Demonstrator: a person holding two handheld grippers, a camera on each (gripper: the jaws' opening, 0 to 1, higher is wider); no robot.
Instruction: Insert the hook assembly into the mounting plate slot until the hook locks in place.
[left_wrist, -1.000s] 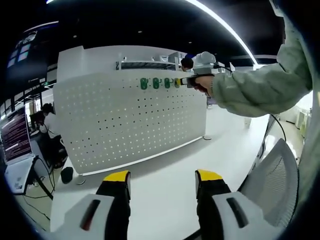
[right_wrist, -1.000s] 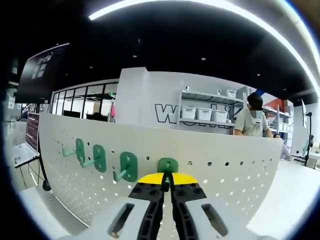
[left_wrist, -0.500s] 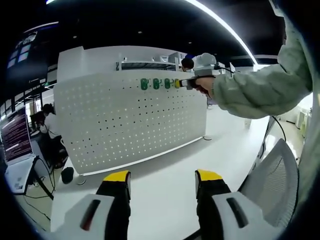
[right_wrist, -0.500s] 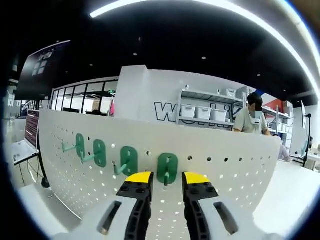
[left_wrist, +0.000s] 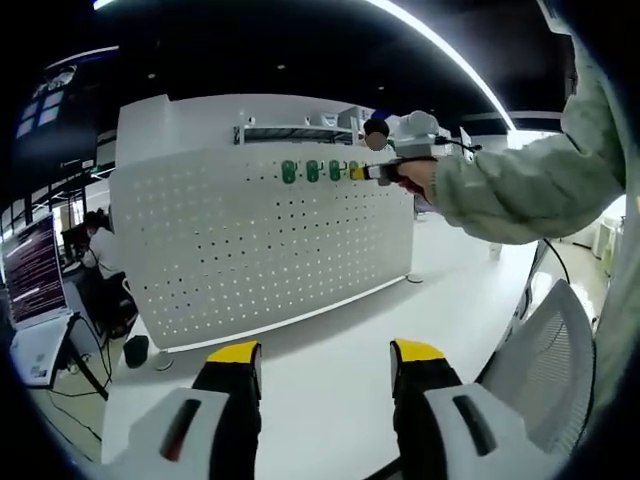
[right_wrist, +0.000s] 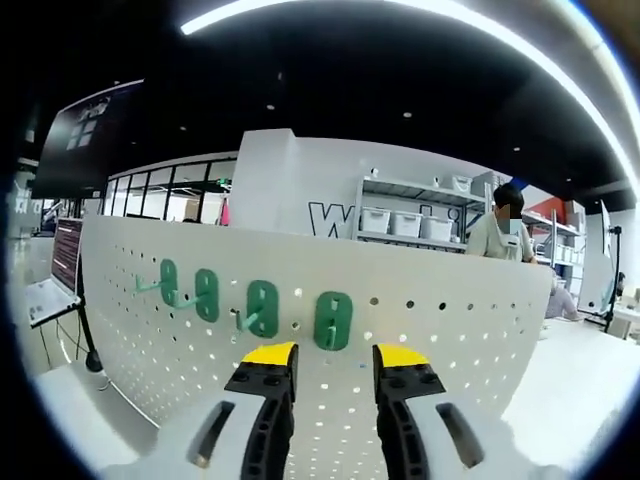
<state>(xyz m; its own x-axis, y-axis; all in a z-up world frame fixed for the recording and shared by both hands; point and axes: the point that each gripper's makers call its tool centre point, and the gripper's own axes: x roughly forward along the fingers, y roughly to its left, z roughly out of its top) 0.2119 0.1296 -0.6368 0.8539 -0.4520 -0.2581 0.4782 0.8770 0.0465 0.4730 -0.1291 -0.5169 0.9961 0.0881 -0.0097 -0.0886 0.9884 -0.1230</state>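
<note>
Right gripper view: right gripper (right_wrist: 326, 357) gapes empty just below the rightmost hook (right_wrist: 333, 320), seated on the pegboard (right_wrist: 450, 330). Left gripper (left_wrist: 322, 357) hangs open, empty. Insertion looks complete; next, confirm the lock.

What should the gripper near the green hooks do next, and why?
Probably ease the right gripper straight back from the pegboard. Its fingers stand open, apart from the fourth green hook, which sits on the board in line with the three others, so it looks seated.
</note>
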